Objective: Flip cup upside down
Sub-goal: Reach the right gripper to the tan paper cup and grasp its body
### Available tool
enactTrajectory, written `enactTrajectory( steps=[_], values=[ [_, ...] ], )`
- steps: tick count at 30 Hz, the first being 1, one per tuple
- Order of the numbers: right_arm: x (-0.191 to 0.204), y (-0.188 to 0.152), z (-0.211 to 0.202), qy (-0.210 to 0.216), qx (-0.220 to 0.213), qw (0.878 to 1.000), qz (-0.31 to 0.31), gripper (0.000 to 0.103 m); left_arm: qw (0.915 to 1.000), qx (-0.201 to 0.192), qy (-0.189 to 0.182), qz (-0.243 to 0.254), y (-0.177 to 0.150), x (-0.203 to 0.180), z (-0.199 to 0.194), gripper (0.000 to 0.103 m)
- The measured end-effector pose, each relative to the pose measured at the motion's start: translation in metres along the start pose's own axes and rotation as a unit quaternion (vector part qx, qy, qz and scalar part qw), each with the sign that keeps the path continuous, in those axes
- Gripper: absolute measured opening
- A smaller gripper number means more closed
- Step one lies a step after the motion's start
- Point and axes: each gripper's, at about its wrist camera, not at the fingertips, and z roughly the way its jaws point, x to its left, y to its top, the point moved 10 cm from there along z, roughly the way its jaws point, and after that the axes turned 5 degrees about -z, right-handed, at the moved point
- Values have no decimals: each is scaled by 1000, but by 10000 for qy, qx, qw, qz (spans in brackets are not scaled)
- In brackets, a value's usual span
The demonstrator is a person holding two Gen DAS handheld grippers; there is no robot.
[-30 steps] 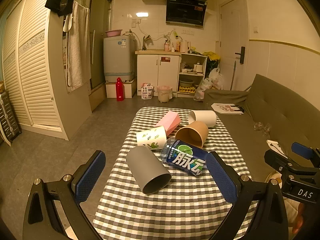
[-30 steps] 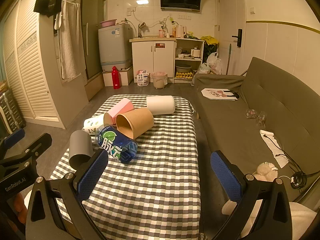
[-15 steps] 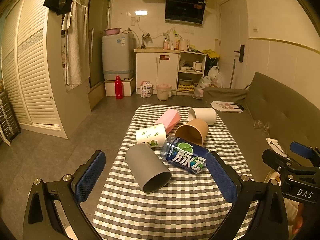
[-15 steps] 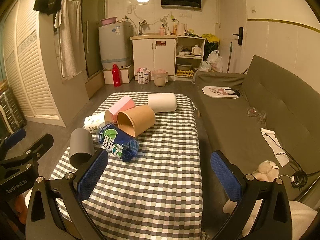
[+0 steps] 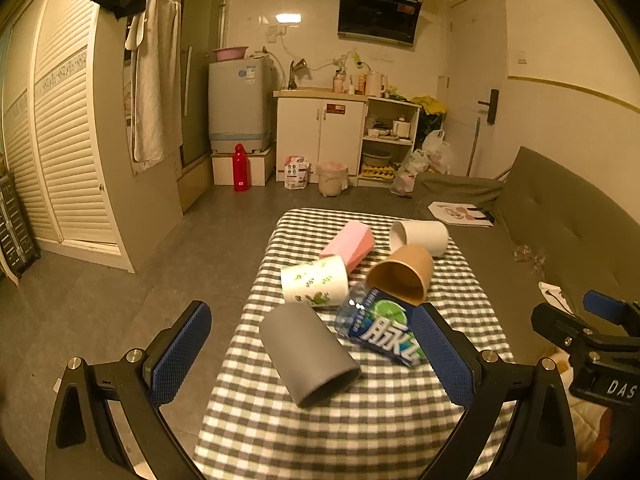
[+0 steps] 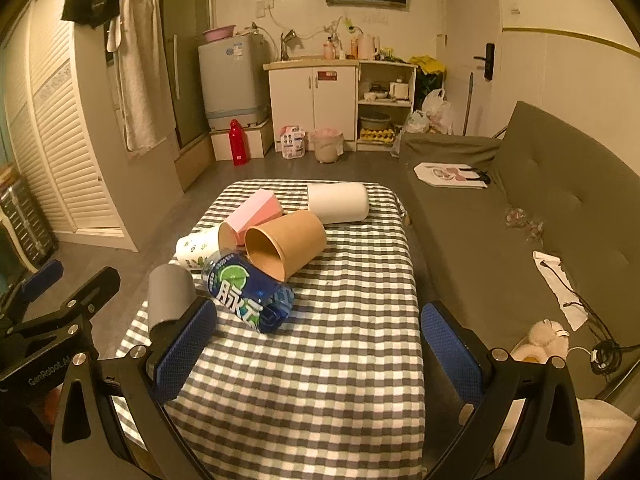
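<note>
The left gripper has crept closer to the grey cup, which lies on its side on the checked table; both grippers' fingers are spread, nothing grasped yet.

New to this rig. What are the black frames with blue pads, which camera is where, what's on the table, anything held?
There is no robot arm here. A person carries a two-finger gripper in each hand, and each gripper has a fisheye camera looking forward along its fingers. The black frames with blue pads at the bottom of each picture are that gripper's own jaws.

One picture comes from the left gripper, the other from the right gripper. Each also catches the other gripper at its edge. Both stand open and hold nothing.

On the checkered table lie five cups, all on their sides: a grey cup, a white cup with green leaf print, a pink cup, a brown cup and a plain white cup. A blue-labelled bottle lies among them.
</note>
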Motion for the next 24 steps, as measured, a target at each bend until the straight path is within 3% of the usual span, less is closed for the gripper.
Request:
enactTrajectory(
  steps=[9,15,19,22,24],
  values=[
    [-4,41,62,-162,711,9972,194,103,9997,201,147,-87,30,25,58,103],
    [7,61,130,-95,1349,9899,422,103,9991,327,278,-26,39,41,97,103],
    [14,58,181,37,1951,9777,779,103,9987,405,315,4,40,49,117,103],
    [16,47,215,186,2499,9608,1189,103,9982,488,341,-10,37,55,129,103],
    [17,42,225,256,2650,9545,1346,103,9979,550,335,-48,35,59,136,103]
  ],
)
